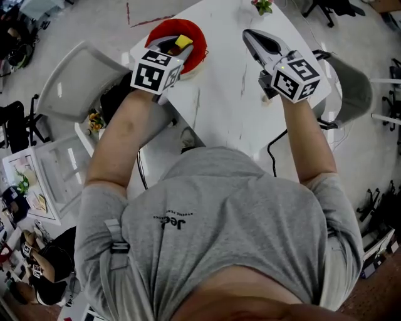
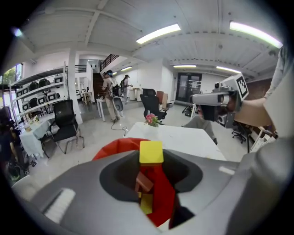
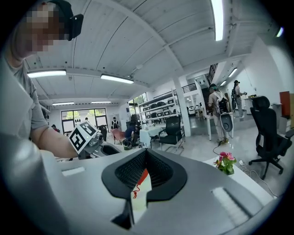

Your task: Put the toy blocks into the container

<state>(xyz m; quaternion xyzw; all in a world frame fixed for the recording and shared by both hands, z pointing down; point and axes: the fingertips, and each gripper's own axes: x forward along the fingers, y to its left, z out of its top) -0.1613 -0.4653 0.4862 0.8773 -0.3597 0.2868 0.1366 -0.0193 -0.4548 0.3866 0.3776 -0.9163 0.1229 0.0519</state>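
The left tool [image 1: 177,47] is clenched on one yellow block [image 2: 151,152], which sits at the tips of its jaws. The block looks about as wide as it is tall, so no long axis can be made out. One flat face is turned back toward the tool, and its top edge runs level from jaw to jaw. The tool holds it above the red container [image 1: 197,47], clear of the rim.

There is one container, and it stands on the white counter [image 1: 232,106] beside the left edge, near the far left corner. Through the gap under the held block, two more blocks show inside it. One is brown [image 2: 144,183] and lies tilted, and the other is yellow [image 2: 146,203] and sits just below it. Whether more lie there cannot be told.

The right tool [image 1: 249,34] is clenched tip to tip with nothing between its jaws. It hangs over the middle of the counter, well apart from the container, and points toward the far edge. One small bunch of pink flowers [image 1: 262,6] stands at that far edge.
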